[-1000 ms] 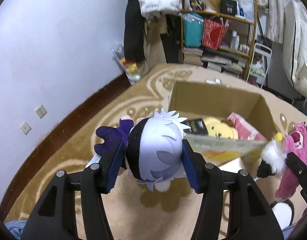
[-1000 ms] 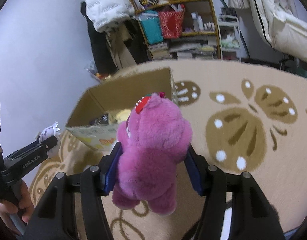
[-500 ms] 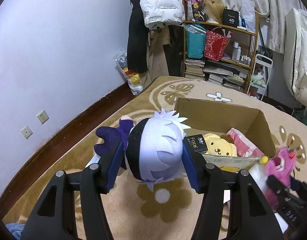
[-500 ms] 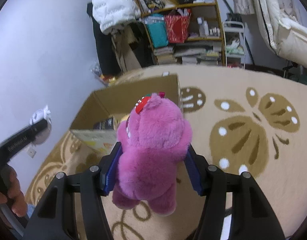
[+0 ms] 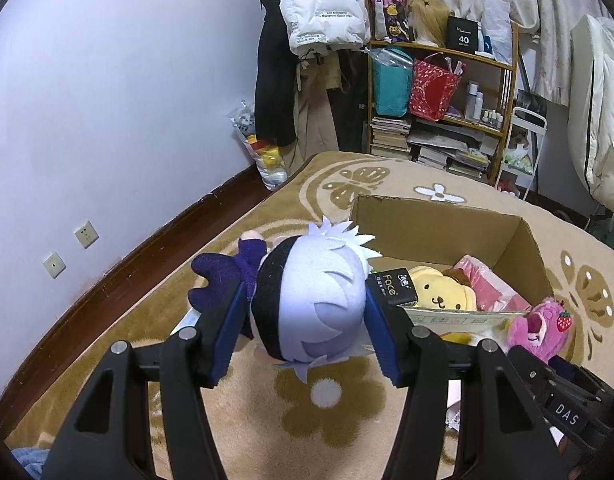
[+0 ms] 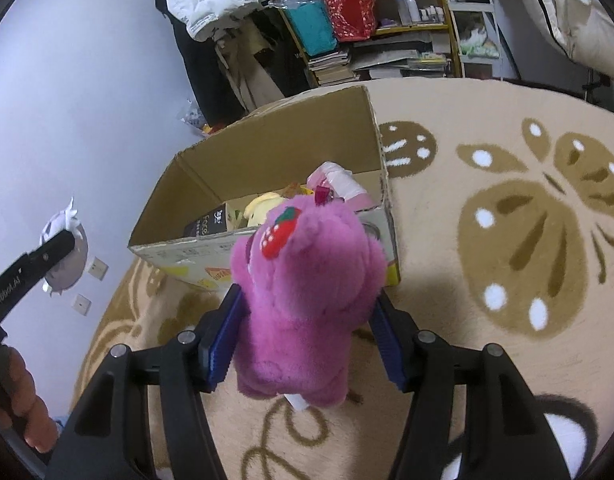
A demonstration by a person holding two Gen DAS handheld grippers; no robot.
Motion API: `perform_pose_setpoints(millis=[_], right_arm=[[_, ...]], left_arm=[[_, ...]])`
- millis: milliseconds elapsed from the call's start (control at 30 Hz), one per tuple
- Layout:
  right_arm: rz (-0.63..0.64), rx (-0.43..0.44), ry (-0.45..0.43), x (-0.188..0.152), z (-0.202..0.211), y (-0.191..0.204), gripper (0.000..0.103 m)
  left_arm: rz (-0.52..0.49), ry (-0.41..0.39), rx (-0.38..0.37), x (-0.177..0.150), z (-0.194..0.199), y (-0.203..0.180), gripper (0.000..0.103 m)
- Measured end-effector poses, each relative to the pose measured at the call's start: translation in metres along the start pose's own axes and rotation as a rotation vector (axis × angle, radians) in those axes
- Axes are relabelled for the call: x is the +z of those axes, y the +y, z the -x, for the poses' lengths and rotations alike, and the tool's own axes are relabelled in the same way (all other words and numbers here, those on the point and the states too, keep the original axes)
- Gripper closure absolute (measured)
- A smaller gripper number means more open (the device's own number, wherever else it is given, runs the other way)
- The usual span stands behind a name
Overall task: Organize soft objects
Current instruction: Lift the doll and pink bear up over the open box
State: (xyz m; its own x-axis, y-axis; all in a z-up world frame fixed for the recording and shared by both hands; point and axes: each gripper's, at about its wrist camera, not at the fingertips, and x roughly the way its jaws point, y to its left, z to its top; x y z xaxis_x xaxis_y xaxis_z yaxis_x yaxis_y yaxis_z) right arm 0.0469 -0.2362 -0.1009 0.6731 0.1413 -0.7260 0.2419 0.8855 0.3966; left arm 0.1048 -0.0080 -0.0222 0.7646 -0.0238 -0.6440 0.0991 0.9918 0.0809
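Since prior frames, right gripper [image 6: 307,344] has dropped toward box [image 6: 267,156], pink plush [image 6: 307,296] clamped upright. Box lies ahead, just left of it (right hand nearer). Left gripper [image 5: 307,328] clamps white-haired doll [image 5: 307,300], box to its fwd-right. Legible: "Face" pack [image 5: 391,286]; "40" [image 5: 463,36]; "DAS".

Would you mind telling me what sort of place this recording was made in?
Most likely a lived-in bedroom or living room at home: a beige patterned carpet, a cluttered wooden bookshelf with books and bags, and a white padded jacket hanging beside it.
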Motion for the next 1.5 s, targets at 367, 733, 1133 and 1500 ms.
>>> perform_pose_setpoints(millis=[367, 733, 1133, 1500], right_arm=[[-0.014, 0.031, -0.016, 0.001, -0.002, 0.002, 0.036], [-0.059, 0.084, -0.02, 0.004, -0.004, -0.002, 0.036], [0.046, 0.036, -0.118, 0.015, 0.019, 0.017, 0.041], [0.091, 0.02, -0.201, 0.051, 0.035, 0.025, 0.041]], left_arm=[[-0.029, -0.002, 0.012, -0.001, 0.0, -0.009, 0.045], [-0.045, -0.001, 0.02, -0.001, -0.001, -0.011, 0.044], [-0.086, -0.066, 0.043, 0.013, 0.003, -0.02, 0.044], [-0.104, -0.091, 0.037, 0.034, -0.018, -0.033, 0.044]])
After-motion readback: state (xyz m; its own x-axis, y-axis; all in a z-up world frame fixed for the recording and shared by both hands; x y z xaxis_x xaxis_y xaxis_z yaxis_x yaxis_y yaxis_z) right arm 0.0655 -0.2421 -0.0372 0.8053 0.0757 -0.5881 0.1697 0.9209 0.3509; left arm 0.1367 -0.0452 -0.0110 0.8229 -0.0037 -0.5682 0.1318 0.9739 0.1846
